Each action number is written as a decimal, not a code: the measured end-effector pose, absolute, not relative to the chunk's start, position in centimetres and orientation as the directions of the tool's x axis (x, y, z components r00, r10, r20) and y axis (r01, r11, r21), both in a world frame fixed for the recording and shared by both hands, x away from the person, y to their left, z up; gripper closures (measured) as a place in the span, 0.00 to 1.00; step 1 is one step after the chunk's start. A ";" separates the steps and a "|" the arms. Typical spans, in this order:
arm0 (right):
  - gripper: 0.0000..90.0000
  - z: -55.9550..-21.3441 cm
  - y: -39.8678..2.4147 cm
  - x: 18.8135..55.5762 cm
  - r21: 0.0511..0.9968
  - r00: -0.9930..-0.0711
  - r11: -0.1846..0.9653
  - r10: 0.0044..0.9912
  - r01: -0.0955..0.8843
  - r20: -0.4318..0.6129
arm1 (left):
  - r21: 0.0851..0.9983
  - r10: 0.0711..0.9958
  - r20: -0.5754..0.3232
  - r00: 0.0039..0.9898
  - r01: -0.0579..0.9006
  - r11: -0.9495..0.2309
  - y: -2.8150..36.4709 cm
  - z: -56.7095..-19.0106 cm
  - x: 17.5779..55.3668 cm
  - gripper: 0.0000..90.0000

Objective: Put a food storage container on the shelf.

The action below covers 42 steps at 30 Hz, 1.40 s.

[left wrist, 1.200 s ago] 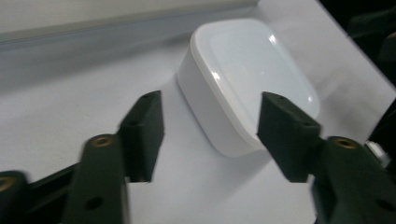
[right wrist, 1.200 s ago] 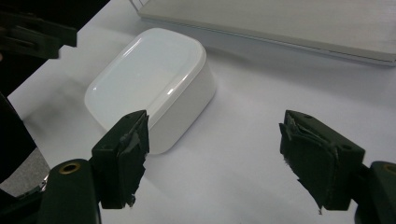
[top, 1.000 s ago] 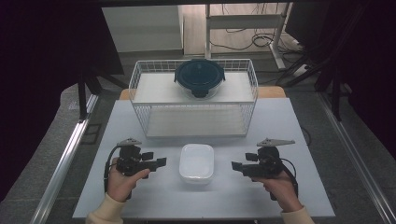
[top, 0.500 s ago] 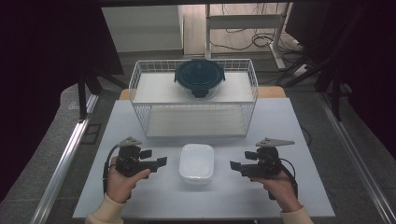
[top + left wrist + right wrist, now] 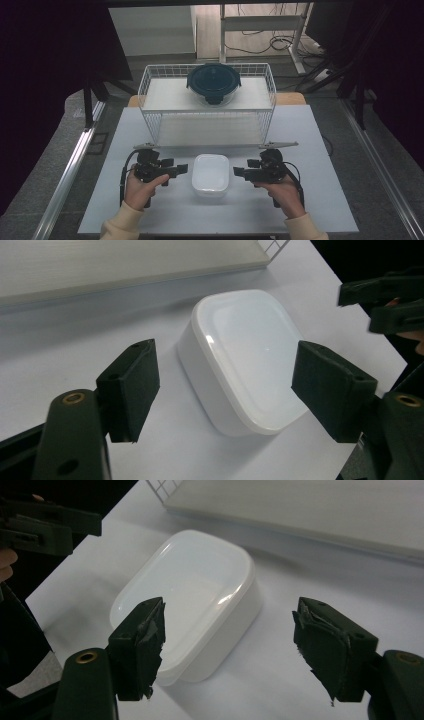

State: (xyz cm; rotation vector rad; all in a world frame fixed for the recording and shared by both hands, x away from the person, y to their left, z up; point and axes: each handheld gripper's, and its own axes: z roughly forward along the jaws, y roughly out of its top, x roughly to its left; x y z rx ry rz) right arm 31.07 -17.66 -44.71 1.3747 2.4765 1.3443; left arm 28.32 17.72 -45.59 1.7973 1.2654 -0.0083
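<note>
Left tongs (image 5: 181, 169) and right tongs (image 5: 240, 173) flank the white box (image 5: 211, 173) on the table (image 5: 320, 150), both open, right jaws just narrowing, positioned for a two-sided grasp.

We are in a lab or test room, not a home. We see a plain white table (image 5: 320, 150) standing on a grey floor, metal frame rails (image 5: 70, 165) at its left and right, dark curtains around, and loose cables (image 5: 280, 42) under a far desk (image 5: 260, 20).
</note>
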 end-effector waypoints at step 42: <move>0.65 -49.7 -15.6 32.4 0.571 -0.526 0.156 0.631 0.806 0.570 | 0.456 0.579 -0.727 0.368 0.890 0.006 15.8 -51.4 31.1 0.67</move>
